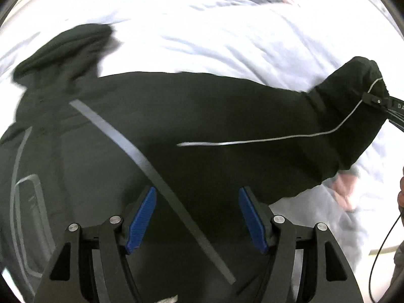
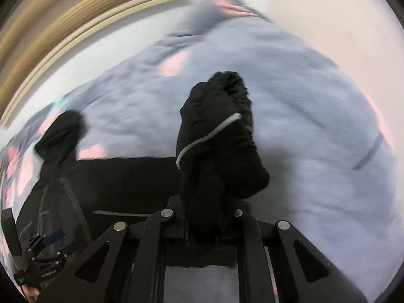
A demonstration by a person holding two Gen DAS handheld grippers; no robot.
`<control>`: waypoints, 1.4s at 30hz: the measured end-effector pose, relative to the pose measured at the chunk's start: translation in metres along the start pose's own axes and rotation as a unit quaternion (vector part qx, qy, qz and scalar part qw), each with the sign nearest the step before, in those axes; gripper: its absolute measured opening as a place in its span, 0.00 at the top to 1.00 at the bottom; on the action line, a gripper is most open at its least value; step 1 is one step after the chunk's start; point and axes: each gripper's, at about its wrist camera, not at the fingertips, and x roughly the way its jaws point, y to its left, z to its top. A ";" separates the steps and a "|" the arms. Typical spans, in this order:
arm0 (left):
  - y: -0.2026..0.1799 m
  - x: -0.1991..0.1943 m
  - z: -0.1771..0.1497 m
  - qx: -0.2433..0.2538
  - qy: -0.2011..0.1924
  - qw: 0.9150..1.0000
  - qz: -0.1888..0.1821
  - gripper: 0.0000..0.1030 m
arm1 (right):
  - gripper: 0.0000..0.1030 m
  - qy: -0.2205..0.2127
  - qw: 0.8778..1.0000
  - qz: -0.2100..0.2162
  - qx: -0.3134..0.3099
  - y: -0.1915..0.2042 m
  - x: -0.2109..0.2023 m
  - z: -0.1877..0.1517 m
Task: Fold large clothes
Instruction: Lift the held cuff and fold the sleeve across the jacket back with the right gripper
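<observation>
A black jacket [image 1: 202,116] with grey stripes lies spread on a pale bed cover [image 1: 227,38]. My left gripper [image 1: 197,192] hangs over its body with the blue pads [image 1: 141,217] wide apart. A grey stripe [image 1: 121,136] runs under the gap and no cloth is pinched. At the far right, the jacket's sleeve [image 1: 353,96] is lifted and drawn out by my right gripper [image 1: 378,101]. In the right wrist view the right gripper [image 2: 202,217] is shut on that bunched sleeve [image 2: 217,131], which hides its fingertips. The left gripper [image 2: 48,240] shows at the lower left.
The bed cover [image 2: 290,101] is pale blue with pink patches and rumpled. A wooden edge [image 2: 50,38] curves along the far left. The jacket's other dark end [image 2: 60,133] lies bunched at the left. A hand [image 1: 401,194] and a thin black cable [image 1: 378,247] sit at the right edge.
</observation>
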 end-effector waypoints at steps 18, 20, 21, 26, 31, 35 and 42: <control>0.203 -0.111 -0.093 -0.175 -0.071 0.977 0.097 0.32 | 0.86 0.039 0.963 0.138 -0.226 0.334 0.021 -0.050; 0.222 -0.114 -0.103 -0.191 -0.072 0.973 0.104 0.32 | 0.86 0.049 0.957 0.149 -0.243 0.367 0.025 -0.066; 0.235 -0.117 -0.112 -0.201 -0.071 0.971 0.110 0.32 | 0.86 0.056 0.953 0.155 -0.253 0.384 0.030 -0.074; 0.266 -0.120 -0.139 -0.230 -0.060 0.963 0.127 0.32 | 0.85 0.096 0.938 0.160 -0.291 0.446 0.069 -0.111; 0.293 -0.119 -0.170 -0.251 -0.045 0.958 0.135 0.32 | 0.79 0.151 0.928 0.128 -0.316 0.485 0.131 -0.150; 0.308 -0.111 -0.184 -0.264 -0.030 0.955 0.135 0.32 | 0.67 0.180 0.922 0.108 -0.326 0.491 0.167 -0.174; 0.322 -0.101 -0.182 -0.269 -0.022 0.953 0.134 0.32 | 0.40 0.182 0.911 0.161 -0.332 0.484 0.155 -0.176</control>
